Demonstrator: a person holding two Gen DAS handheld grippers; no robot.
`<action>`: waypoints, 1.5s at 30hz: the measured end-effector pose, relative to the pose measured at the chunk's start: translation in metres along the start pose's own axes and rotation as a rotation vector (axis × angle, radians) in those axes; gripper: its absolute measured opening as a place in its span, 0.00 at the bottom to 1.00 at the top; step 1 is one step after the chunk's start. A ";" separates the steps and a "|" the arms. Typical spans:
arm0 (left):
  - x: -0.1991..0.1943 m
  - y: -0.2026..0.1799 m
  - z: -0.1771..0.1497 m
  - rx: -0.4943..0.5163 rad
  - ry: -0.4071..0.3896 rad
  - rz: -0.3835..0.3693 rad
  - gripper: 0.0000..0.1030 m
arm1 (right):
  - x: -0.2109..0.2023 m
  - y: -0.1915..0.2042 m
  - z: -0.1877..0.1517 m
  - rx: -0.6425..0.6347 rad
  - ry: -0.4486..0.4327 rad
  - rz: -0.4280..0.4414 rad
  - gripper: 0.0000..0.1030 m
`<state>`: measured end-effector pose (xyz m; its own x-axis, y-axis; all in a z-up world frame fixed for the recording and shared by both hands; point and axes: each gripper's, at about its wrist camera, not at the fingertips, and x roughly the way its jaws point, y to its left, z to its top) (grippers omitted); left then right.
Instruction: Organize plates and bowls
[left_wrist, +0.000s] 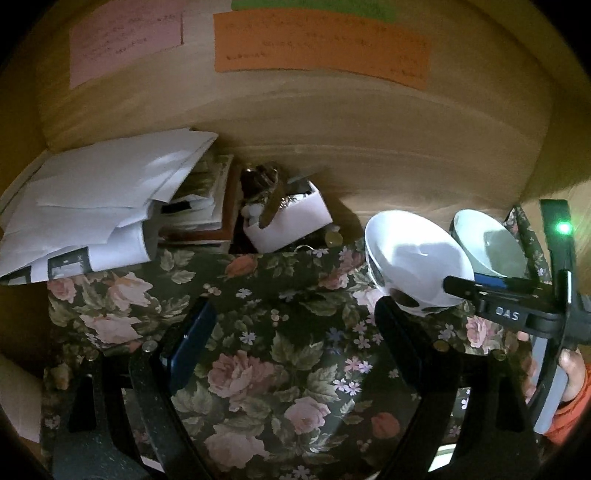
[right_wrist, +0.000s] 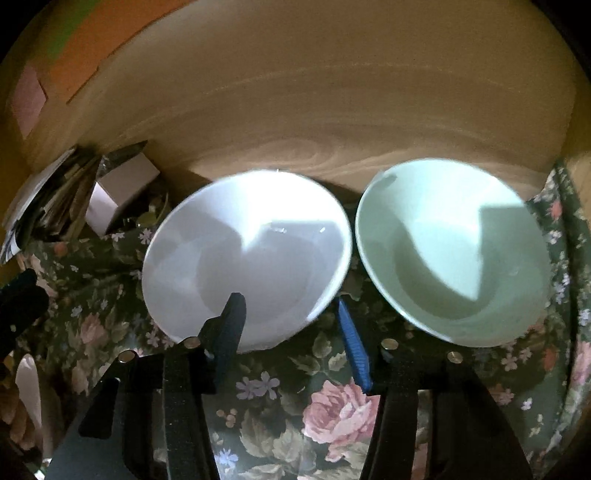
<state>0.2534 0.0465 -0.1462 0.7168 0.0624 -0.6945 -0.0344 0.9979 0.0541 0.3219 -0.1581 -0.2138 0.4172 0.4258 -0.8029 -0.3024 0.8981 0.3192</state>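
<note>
A white bowl (right_wrist: 247, 258) and a pale green bowl (right_wrist: 450, 254) sit side by side on a floral cloth (right_wrist: 295, 398) against a wooden wall. My right gripper (right_wrist: 291, 310) is open: its left finger reaches over the white bowl's near rim into the bowl, and its right finger stands outside the rim, between the two bowls. In the left wrist view the white bowl (left_wrist: 413, 254) and green bowl (left_wrist: 487, 243) are at the right, with the right gripper (left_wrist: 495, 291) at the white bowl's rim. My left gripper (left_wrist: 295, 314) is open and empty over the cloth.
A pile of white papers (left_wrist: 99, 206) and books lies at the back left. A small white box (left_wrist: 291, 218) with odds and ends stands next to it. Coloured paper notes (left_wrist: 317, 44) hang on the wooden wall (left_wrist: 369, 129) close behind the bowls.
</note>
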 end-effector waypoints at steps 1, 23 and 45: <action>0.001 -0.002 -0.001 0.006 0.003 -0.004 0.86 | 0.005 -0.001 0.000 0.009 0.025 0.014 0.41; 0.049 -0.039 -0.021 0.068 0.264 -0.080 0.72 | -0.040 0.028 -0.043 -0.121 0.108 0.072 0.19; 0.083 -0.052 -0.025 0.017 0.389 -0.124 0.15 | -0.043 0.020 -0.046 -0.059 0.078 0.110 0.19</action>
<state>0.2974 -0.0002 -0.2248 0.3982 -0.0544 -0.9157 0.0494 0.9981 -0.0378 0.2582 -0.1635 -0.1961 0.3112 0.5097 -0.8021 -0.3933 0.8374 0.3796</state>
